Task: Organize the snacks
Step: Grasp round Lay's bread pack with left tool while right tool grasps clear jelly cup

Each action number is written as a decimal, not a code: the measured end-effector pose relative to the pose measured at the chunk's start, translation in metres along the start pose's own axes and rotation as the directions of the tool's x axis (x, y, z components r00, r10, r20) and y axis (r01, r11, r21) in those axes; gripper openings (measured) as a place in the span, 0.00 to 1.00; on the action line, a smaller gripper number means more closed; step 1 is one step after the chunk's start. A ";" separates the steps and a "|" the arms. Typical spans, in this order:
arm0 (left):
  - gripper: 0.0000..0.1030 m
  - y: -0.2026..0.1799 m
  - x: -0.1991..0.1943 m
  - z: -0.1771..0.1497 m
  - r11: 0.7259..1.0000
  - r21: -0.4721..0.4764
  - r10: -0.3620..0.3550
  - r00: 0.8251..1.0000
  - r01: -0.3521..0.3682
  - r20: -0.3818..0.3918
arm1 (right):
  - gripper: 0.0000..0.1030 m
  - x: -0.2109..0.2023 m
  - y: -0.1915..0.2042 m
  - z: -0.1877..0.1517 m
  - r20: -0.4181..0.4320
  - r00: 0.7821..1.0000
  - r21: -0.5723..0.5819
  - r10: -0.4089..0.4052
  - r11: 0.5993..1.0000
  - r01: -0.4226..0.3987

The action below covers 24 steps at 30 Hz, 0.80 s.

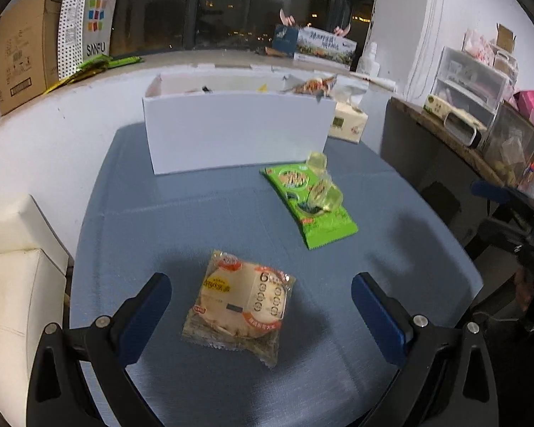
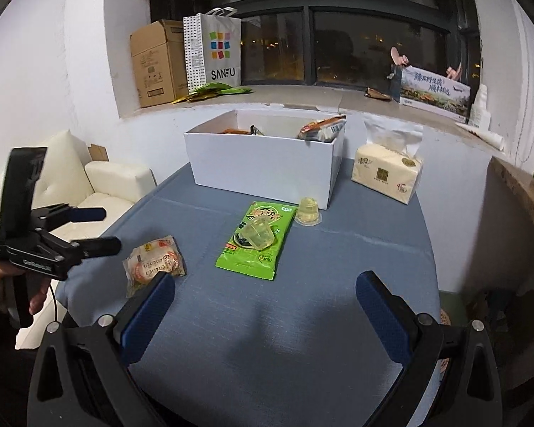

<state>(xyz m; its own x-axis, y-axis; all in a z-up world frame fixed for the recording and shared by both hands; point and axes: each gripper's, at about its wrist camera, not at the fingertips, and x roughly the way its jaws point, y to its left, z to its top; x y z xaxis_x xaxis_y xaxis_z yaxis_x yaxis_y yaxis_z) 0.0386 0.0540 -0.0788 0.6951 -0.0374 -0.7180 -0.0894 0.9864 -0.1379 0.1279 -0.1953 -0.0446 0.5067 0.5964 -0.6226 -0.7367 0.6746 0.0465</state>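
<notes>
The blue bench (image 2: 302, 320) carried a white box (image 2: 263, 163) at twelve o'clock. A green snack bag (image 2: 258, 245) lay mid-bench, a jelly cup (image 2: 258, 235) atop it. The left claw (image 1: 261, 311) gaped wide around a pastry packet (image 1: 238, 311); the right claw (image 2: 265, 306) hung wide, empty.

Claws: two, the left claw (image 1: 261, 297) and the right claw (image 2: 265, 293), each with its two fingers spread wide apart
Clear wrapped pastry packs: one (image 2: 155, 259) on the table (image 2: 302, 320)
Green snack packets on the table: one (image 2: 258, 240)
Jelly cups: two, one (image 2: 258, 235) lying on the green packet, one (image 2: 307, 211) just beside it
White boxes: one (image 2: 263, 163); the number of snacks inside it cannot be counted
Tissue packs: one (image 2: 386, 172)
Cardboard boxes on the sill: one (image 2: 156, 64)
Paper shopping bags: one (image 2: 213, 48)
</notes>
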 end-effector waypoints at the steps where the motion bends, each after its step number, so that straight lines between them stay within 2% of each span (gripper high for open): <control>1: 1.00 0.000 0.006 -0.001 1.000 0.007 0.003 1.000 -0.003 -0.015 | 1.00 0.000 0.001 0.000 0.000 1.000 -0.004 0.003 1.000 -0.003; 5: 1.00 0.004 0.034 -0.005 1.000 0.018 -0.017 0.996 0.019 -0.091 | 1.00 -0.001 0.009 0.000 0.001 1.000 -0.031 0.011 0.999 -0.011; 11: 1.00 0.012 0.077 -0.011 0.999 0.031 -0.018 0.979 0.025 -0.201 | 1.00 -0.002 0.019 -0.002 0.001 1.000 -0.067 0.026 0.997 -0.025; 17: 0.99 0.013 0.084 -0.012 0.998 0.060 -0.005 0.979 0.017 -0.204 | 1.00 0.000 0.023 -0.003 -0.007 1.000 -0.078 0.029 0.997 -0.029; 18: 0.97 0.012 0.084 -0.013 0.998 0.069 0.004 0.979 0.010 -0.202 | 1.00 0.000 0.024 -0.004 -0.009 1.000 -0.079 0.029 0.996 -0.029; 20: 0.79 0.008 0.081 -0.015 0.992 0.119 0.063 0.980 -0.041 -0.189 | 1.00 0.001 0.025 -0.004 -0.011 0.999 -0.080 0.030 0.996 -0.031; 21: 0.76 0.008 0.078 -0.016 0.992 0.124 0.061 0.981 -0.038 -0.183 | 1.00 0.002 0.025 -0.005 -0.014 0.999 -0.082 0.030 0.996 -0.031; 23: 0.75 0.013 0.072 -0.015 0.996 0.089 0.024 0.984 -0.009 -0.177 | 1.00 0.003 0.025 -0.005 -0.017 0.999 -0.085 0.031 0.996 -0.033; 24: 0.75 0.014 0.065 -0.015 0.997 0.080 0.031 0.988 -0.020 -0.148 | 1.00 0.004 0.025 -0.005 -0.021 0.999 -0.084 0.033 0.996 -0.035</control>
<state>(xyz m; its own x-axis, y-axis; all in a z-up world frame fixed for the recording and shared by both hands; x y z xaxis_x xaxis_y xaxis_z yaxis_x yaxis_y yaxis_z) 0.0714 0.0630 -0.1376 0.5785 -0.0298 -0.8152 -0.0454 0.9966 -0.0686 0.1086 -0.1782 -0.0501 0.4729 0.6092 -0.6366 -0.7890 0.6144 0.0020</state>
